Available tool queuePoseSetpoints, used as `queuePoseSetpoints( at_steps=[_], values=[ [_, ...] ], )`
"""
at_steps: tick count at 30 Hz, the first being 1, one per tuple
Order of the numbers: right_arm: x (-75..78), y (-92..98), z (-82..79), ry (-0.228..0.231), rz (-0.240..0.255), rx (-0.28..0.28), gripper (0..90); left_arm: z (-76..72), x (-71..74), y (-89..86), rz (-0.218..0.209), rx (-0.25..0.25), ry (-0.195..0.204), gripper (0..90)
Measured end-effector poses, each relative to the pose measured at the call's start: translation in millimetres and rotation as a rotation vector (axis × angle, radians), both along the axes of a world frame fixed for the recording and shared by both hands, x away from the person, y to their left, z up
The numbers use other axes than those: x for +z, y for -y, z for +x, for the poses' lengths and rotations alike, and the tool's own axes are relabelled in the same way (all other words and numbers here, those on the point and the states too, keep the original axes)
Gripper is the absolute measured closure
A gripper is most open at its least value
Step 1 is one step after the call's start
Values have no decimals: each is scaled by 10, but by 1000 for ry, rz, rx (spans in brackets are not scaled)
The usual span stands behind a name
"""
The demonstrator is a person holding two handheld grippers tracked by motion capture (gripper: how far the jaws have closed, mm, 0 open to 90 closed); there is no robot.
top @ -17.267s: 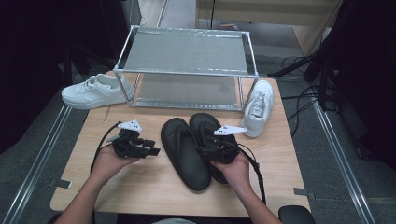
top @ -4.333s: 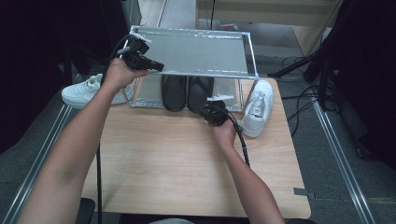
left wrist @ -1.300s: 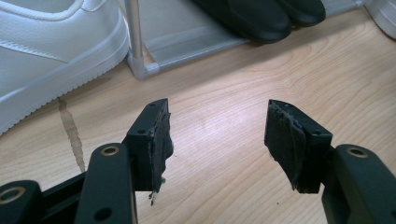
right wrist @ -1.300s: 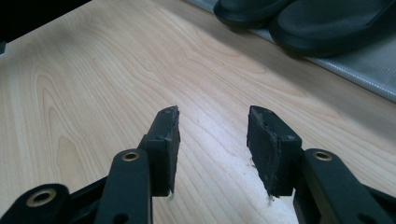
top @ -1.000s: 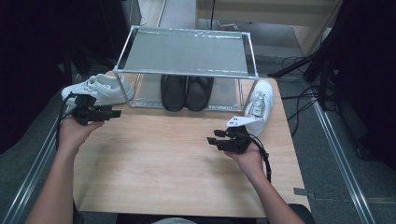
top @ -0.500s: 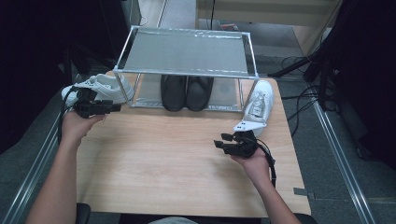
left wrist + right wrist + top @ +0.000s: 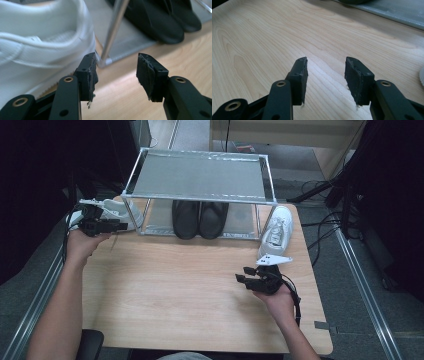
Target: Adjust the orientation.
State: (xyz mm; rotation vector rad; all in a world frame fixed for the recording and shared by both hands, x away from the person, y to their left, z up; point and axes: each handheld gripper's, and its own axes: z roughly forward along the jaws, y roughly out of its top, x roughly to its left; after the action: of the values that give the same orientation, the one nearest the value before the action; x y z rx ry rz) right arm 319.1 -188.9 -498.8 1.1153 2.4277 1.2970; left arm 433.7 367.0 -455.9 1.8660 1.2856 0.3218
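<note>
White sneaker (image 7: 107,212) on the left lies at the table's far left edge, just beside the rack's (image 7: 200,195) left leg. Nearest, the right gripper (image 7: 245,278) hovers over bare table (image 7: 175,285), jaws apart with nothing between them. Farther off, the left gripper (image 7: 122,226) sits at that sneaker's heel (jaws have just been closing, still apart, gripping nothing). Black shoes (image 7: 200,218) rest under the rack; another white sneaker (image 7: 275,230) lies right.

White sneakers, black shoes, pale wood

White sneakers (image 7: 114,212) (image 7: 275,231); black shoes (image 7: 199,218) on the silver-grey rack (image 7: 200,176); light wood-grain desk (image 7: 180,295).
</note>
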Motion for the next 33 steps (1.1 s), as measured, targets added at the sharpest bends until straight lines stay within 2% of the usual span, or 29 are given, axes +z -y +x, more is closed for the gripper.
queuePoseSetpoints(
  at_steps=[2, 3, 4, 6, 11, 13, 15, 19, 20, 23, 26, 31, 33],
  values=[
    [-11, 5, 0, -5, -3, -5, 542, 41, -31, -40, -19, 15, -5, 529],
    [-14, 4, 3, -3, -3, -5, 541, 78, -32, -60, -12, 18, -36, 532],
    [-13, 0, 3, -3, -2, -6, 542, 105, -28, -75, 3, 24, -51, 532],
    [-12, -9, 3, -1, 0, -1, 542, 148, -3, -96, 14, 33, -39, 539],
    [-20, -27, 10, -2, -8, 5, 542, 302, 101, -100, 50, 43, -50, 540],
    [-23, -32, 13, -1, -10, 5, 541, 370, 121, -84, 75, 47, -53, 540],
    [-25, -31, 14, -2, -12, 5, 542, 439, 122, -75, 82, 48, -55, 539],
    [-27, -21, 15, -6, -14, 3, 542, 526, 49, -85, 67, 66, -12, 540],
    [-28, -19, 15, -6, -11, 2, 542, 540, 26, -88, 67, 63, -11, 540],
    [-28, -10, 17, -10, -11, 1, 542, 601, -104, -94, 71, 53, -41, 537],
    [-30, -7, 18, -11, -11, 0, 542, 628, -144, -84, 42, 56, -32, 533],
    [-44, -21, 27, -12, -13, 4, 542, 669, -192, -5, 93, 20, -37, 531],
    [-48, -27, 32, -11, -15, 8, 542, 683, -216, 8, 91, 12, -41, 554]
  ],
)
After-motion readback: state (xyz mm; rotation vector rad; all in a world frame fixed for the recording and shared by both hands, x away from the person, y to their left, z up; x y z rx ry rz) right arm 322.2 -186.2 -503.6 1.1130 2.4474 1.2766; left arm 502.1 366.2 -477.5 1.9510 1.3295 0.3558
